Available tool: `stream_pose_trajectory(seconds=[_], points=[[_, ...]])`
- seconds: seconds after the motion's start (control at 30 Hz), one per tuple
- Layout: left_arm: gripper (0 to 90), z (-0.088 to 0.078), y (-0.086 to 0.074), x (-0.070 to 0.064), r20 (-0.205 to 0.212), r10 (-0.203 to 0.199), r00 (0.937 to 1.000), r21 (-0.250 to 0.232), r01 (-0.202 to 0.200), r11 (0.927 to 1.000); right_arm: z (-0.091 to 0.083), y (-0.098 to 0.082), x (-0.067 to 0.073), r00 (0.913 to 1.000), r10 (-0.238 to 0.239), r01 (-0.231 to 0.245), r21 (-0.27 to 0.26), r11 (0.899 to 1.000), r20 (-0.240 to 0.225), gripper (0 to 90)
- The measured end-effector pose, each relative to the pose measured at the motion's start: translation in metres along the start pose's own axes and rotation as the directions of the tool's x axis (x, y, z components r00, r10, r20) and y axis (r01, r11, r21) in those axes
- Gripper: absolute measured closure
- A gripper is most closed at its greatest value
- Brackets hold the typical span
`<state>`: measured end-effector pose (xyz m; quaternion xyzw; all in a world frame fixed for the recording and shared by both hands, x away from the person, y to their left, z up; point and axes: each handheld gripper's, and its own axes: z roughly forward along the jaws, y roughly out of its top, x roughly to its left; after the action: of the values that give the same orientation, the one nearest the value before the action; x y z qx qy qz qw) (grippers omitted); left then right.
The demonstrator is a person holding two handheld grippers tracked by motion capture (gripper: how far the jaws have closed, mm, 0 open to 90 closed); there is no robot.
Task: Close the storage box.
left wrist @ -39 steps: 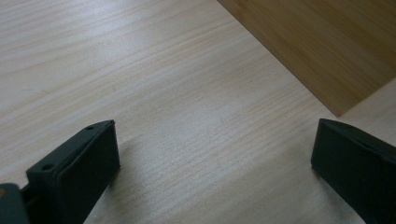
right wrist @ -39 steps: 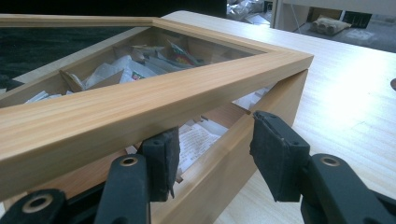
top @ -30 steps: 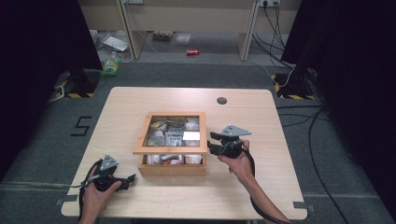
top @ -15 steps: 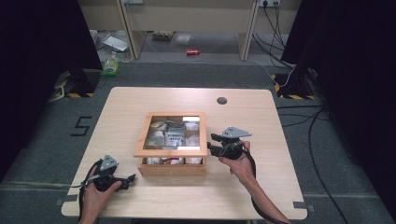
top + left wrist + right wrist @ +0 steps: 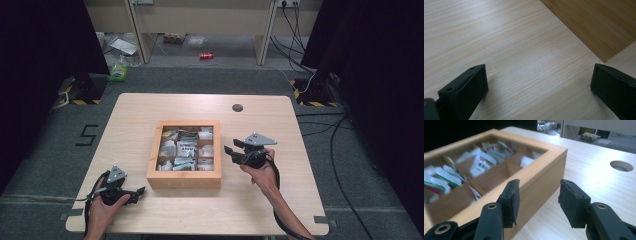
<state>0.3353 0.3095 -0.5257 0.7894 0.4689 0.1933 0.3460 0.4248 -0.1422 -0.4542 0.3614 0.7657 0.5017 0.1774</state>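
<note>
Wooden box (image 5: pixel 184 154) with divided compartments of small packets (image 5: pixel 187 149) sits mid-table, lid looks glass-topped and closed but can't tell for sure; right gripper (image 5: pixel 231 151) held just off the box's right wall, jaws spread apart, gripping nothing; in the right gripper view the box corner (image 5: pixel 554 157) lies straight ahead of the jaws, the left pad in front of the side wall, the right pad over bare table (image 5: pixel 599 182); cable hole (image 5: pixel 621 166) farther off to that side; left gripper (image 5: pixel 139 190) rests low on the table near the box's front-left corner, jaws wide apart and empty, box wall (image 5: pixel 596 22) ahead and to the side of them; judgement: box is rigid wood, moderately heavy with contents, smooth sides could slip in the pads; best hold is the frame rim or lid edge near the corner, pinching wall thickness; packets inside are light, crinkly, loose, likely to shift if the box is tilted
</note>
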Motion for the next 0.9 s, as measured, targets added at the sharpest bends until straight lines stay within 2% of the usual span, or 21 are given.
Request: stream_pose_trajectory(seconds=[0.33, 0.67, 0.9], points=[[0.3, 0.0, 0.0, 0.0, 0.0, 0.0, 1.0, 0.0, 0.0, 1.0, -0.001, -0.003, -0.006, 0.9989, 0.045, -0.045, 0.048, 0.998, 0.015, 48.5], [0.3, 0.0, 0.0, 0.0, 0.0, 0.0, 1.0, 0.0, 0.0, 1.0, -0.002, -0.005, -0.011, 0.9962, 0.086, -0.087, 0.055, 0.995, 0.014, 44.5], [0.3, 0.0, 0.0, 0.0, 0.0, 0.0, 1.0, 0.0, 0.0, 1.0, -0.006, -0.006, -0.016, 0.9919, 0.122, -0.124, 0.06, 0.991, 0.035, 37.5]])
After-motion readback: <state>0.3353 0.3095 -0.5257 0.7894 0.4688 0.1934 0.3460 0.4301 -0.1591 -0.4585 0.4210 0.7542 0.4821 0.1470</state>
